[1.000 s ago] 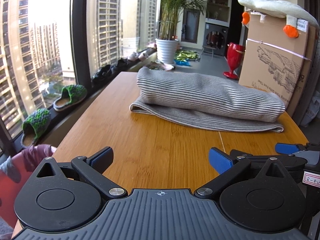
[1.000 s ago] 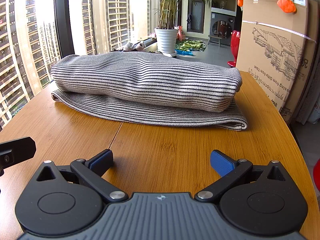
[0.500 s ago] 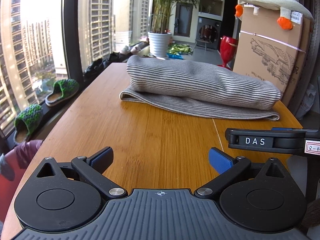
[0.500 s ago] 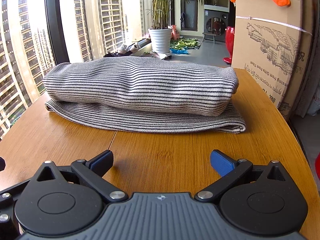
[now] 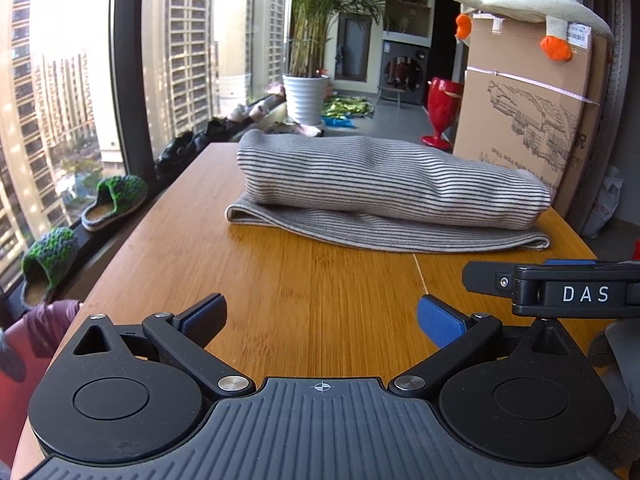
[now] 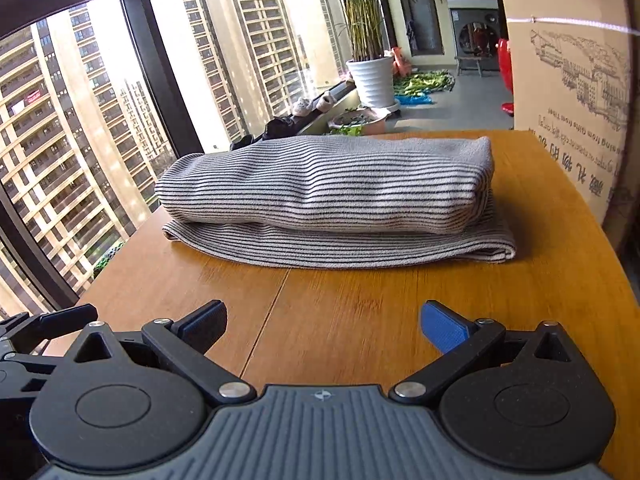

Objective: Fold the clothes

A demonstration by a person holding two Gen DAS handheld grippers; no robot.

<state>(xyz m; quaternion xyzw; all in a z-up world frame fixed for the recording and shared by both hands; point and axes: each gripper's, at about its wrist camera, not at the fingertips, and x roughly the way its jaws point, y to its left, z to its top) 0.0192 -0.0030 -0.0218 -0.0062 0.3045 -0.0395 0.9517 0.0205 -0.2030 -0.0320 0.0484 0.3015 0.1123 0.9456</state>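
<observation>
A grey striped garment (image 5: 384, 196) lies folded in a thick bundle on the wooden table (image 5: 312, 280), toward its far side. It also shows in the right wrist view (image 6: 332, 200). My left gripper (image 5: 322, 316) is open and empty, over the near part of the table, well short of the garment. My right gripper (image 6: 324, 320) is open and empty too, beside it on the right. Part of the right gripper's body (image 5: 568, 292) shows at the right edge of the left wrist view.
A large cardboard box (image 5: 532, 120) with a plush goose (image 5: 528, 4) on top stands against the table's right side. A window (image 5: 60, 120) runs along the left, with slippers (image 5: 116, 200) on the sill. A potted plant (image 5: 306, 96) stands beyond the table.
Both grippers have pulled back and risen a little from the garment. The right gripper's view has turned leftward toward the window. The garment has not moved.
</observation>
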